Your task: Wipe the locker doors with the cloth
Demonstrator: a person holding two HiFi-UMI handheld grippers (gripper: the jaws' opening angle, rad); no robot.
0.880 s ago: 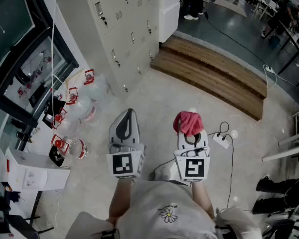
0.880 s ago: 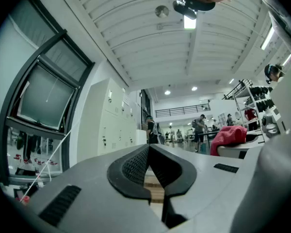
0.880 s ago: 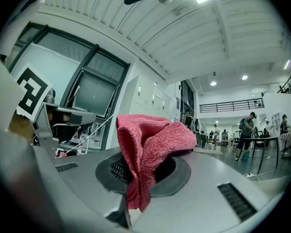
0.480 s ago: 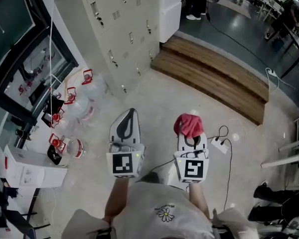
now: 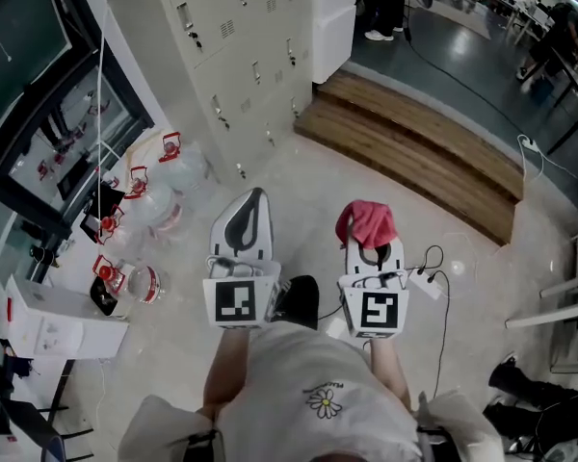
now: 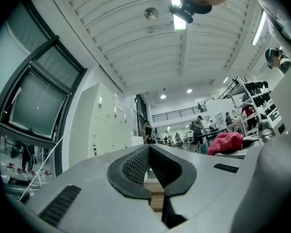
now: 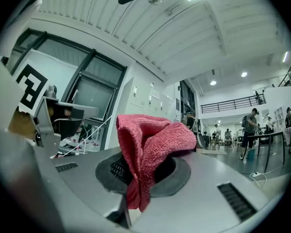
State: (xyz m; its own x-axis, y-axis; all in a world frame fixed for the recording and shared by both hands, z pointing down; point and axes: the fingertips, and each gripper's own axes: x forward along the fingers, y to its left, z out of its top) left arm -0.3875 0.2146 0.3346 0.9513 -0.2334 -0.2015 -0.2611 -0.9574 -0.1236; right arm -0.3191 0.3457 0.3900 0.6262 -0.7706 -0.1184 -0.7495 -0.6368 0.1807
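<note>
Since the lockers point(image 5: 239, 37) stand well apart from the person, up ahead and to the left, I'd say no door has been reached yet, and the walk over looks like the first place for trouble. A power strip point(image 5: 424, 277) and its cable point(image 5: 447, 320) lie on the floor just to the person's right, and a cluster of water bottles point(image 5: 144, 200) sits on the floor near the foot of the lockers. A careless step could catch either one. The red cloth point(image 5: 366, 221) is pinched in the closed jaws of the right gripper point(image 5: 368, 243). Seen from that gripper, only a fold of it is clamped, while most of it bunches loose above and a tail hangs down in front. My worry is that hard rubbing on a door would drag that fold out and drop the cloth. The small handles and latches on the doors could also snag the loose part and pull it free. If the cloth slips sideways, bare jaw could scrape the paint. The left gripper point(image 5: 250, 215) has its jaws shut on nothing, so it gives no backup hold on the cloth.
</note>
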